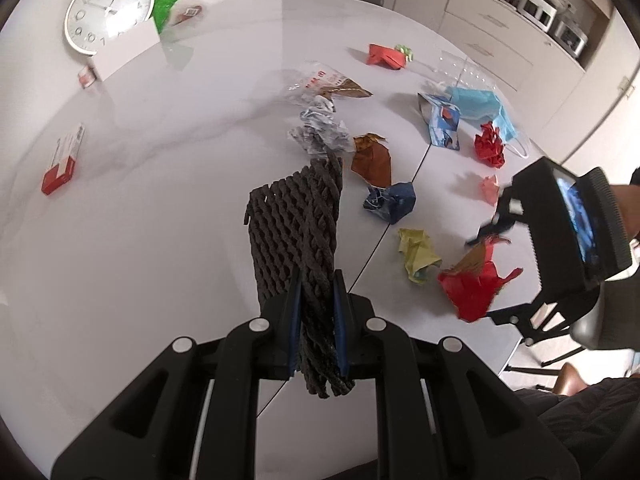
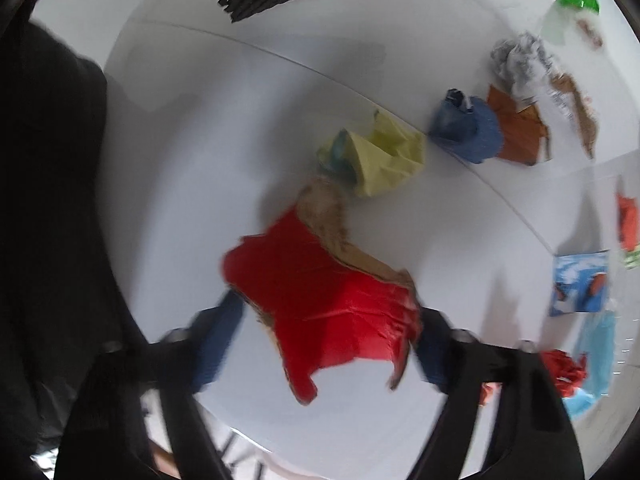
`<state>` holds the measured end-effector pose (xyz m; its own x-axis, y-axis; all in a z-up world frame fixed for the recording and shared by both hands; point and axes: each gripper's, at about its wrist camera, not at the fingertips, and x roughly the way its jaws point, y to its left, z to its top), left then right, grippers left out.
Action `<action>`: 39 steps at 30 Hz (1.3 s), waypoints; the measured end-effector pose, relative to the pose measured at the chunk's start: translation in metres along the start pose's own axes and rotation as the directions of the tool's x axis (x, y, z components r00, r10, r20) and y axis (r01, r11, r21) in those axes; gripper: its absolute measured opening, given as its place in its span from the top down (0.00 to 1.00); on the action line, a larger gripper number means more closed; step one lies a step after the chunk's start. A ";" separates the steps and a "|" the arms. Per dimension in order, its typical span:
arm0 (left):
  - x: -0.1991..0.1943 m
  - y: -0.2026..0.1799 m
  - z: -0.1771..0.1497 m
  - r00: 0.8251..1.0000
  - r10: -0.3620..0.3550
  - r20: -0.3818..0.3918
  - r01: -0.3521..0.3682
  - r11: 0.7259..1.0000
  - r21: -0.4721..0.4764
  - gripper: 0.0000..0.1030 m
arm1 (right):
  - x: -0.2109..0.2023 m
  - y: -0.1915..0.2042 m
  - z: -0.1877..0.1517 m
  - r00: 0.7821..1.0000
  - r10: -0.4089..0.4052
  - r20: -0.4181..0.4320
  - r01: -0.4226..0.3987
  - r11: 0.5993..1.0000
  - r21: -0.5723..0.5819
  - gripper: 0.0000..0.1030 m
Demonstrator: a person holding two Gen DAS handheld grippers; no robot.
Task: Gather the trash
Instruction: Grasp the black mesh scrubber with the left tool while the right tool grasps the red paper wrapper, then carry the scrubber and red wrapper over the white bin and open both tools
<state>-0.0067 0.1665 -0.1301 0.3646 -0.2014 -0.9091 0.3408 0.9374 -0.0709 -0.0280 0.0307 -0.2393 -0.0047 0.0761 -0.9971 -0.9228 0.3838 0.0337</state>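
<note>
The left gripper has its jaws clenched on the black foam net, lifted clear of the counter for disposal, while the right gripper, jaws parted, straddles the near red wrapper to grab it.

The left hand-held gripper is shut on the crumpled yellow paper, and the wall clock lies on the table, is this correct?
Not quite. In the left wrist view the left hand-held gripper is shut on the black foam net, not the yellow paper, which lies free on the table. The wall clock does lie there.

I see a white table strewn with crumpled papers, a blue face mask, a clock and small red boxes.
</note>
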 end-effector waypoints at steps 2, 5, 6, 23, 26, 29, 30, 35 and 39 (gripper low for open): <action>0.000 0.001 0.002 1.000 -0.005 -0.002 0.005 1.000 -0.010 0.86 | -0.001 -0.004 0.002 1.000 0.024 0.013 -0.025 0.999 0.039 0.48; 0.000 -0.007 0.006 1.000 -0.009 0.003 0.009 1.000 0.012 0.86 | -0.008 -0.013 0.000 0.994 0.097 0.059 -0.104 0.984 0.143 0.53; 0.000 -0.012 0.008 1.000 -0.013 0.006 0.012 1.000 0.026 0.86 | -0.013 -0.016 -0.005 0.989 0.114 0.091 -0.130 0.973 0.191 0.53; -0.024 -0.276 0.046 0.941 -0.336 -0.030 0.297 0.785 0.544 0.86 | -0.055 -0.016 -0.363 0.954 -0.262 0.144 -0.128 0.078 0.989 0.48; -0.012 -0.337 0.040 0.924 -0.367 -0.103 0.349 0.706 0.617 0.86 | -0.034 -0.015 -0.398 0.964 -0.241 0.117 -0.122 -0.008 0.993 0.17; 0.008 -0.391 0.030 0.903 -0.381 -0.198 0.413 0.642 0.646 0.86 | -0.040 -0.009 -0.433 0.957 -0.276 0.091 -0.122 -0.096 0.988 0.07; 0.016 -0.409 0.026 0.895 -0.385 -0.226 0.432 0.621 0.654 0.86 | -0.045 -0.005 -0.447 0.952 -0.291 0.099 -0.141 -0.128 0.982 0.05; 0.059 -0.473 0.015 0.858 -0.388 -0.337 0.512 0.594 0.620 0.86 | -0.070 0.009 -0.504 0.935 -0.348 0.066 -0.171 -0.281 0.944 0.02; 0.092 -0.505 0.011 0.858 -0.347 -0.378 0.512 0.627 0.588 0.49 | -0.075 0.011 -0.530 0.932 -0.361 0.024 -0.146 -0.314 0.938 0.02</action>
<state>-0.1359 -0.3283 -0.1732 -0.1331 -0.3903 -0.9110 0.9094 0.3173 -0.2688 -0.2420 -0.4585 -0.2003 0.3378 -0.0450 -0.9402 0.6518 0.7318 0.1991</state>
